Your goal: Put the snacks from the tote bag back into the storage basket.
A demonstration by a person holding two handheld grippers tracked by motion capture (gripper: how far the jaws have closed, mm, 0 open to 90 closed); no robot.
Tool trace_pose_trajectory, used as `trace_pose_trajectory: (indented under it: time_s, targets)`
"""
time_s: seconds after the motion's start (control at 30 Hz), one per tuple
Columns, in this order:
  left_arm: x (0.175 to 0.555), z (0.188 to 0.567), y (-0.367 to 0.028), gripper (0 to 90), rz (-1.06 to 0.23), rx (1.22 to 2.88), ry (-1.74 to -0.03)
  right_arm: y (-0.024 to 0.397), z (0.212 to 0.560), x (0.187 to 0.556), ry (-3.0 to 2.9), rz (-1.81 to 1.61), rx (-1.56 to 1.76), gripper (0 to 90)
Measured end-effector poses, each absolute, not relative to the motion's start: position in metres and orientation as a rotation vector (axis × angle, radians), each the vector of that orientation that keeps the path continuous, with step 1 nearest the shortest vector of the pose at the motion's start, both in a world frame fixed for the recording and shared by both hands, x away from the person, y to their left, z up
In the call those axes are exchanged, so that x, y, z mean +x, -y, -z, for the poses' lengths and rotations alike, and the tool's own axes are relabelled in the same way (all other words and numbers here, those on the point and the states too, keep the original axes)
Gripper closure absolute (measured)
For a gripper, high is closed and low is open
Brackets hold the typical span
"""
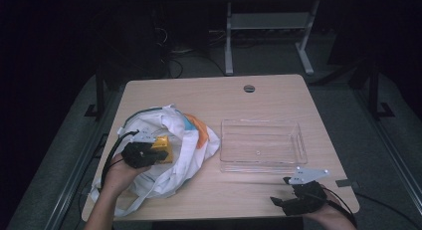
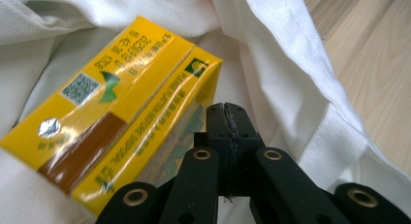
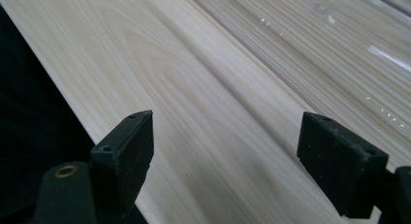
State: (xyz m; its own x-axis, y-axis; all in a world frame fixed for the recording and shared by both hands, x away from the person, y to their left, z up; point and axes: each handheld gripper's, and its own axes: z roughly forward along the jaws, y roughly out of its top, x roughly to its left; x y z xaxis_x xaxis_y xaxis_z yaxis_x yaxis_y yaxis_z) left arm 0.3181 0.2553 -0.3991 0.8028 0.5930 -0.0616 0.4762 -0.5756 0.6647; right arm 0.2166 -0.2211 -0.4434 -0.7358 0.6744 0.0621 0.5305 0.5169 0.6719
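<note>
Left of the clear plastic tray (image 1: 263, 145), my left gripper (image 2: 228, 118) sits inside the mouth of the white cloth bag (image 1: 164, 155), jaws pressed fully together with nothing between them. Tips rest just beside the yellow carton (image 2: 116, 112), maybe touching its edge, can't tell. Carton is a glossy rectangular box, brown band, green leaf mark, QR patch, tilted, lying in the bag's folds. Bag fabric is coarse woven, crumpled, with orange and blue patches on the side toward the tray; its folds rise around the carton and partly cover it from above.

Tray is a shallow, transparent rectangle with rounded corners, nothing in it, on the pale wood-grain table (image 1: 209, 90).

Near the tray's front right corner, my right gripper (image 3: 225, 146) hovers at the table edge, flat black pads spread wide, holding nothing, only bare wood between them.
</note>
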Motion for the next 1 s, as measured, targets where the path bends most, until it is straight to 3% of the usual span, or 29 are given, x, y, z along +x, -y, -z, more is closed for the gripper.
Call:
trace_pose_trajectory:
  time_s: [0.53, 1.0]
  targets:
    - [0.302, 0.402, -0.291, 89.9, -0.229, 2.309, -0.883, 0.217, 0.444, 0.223, -2.575, -1.014, 1.001, 20.6]
    - [0.311, 0.403, -0.311, 89.9, -0.27, 2.266, -0.958, 0.217, 0.444, 0.223, -2.574, -1.015, 1.002, 20.6]
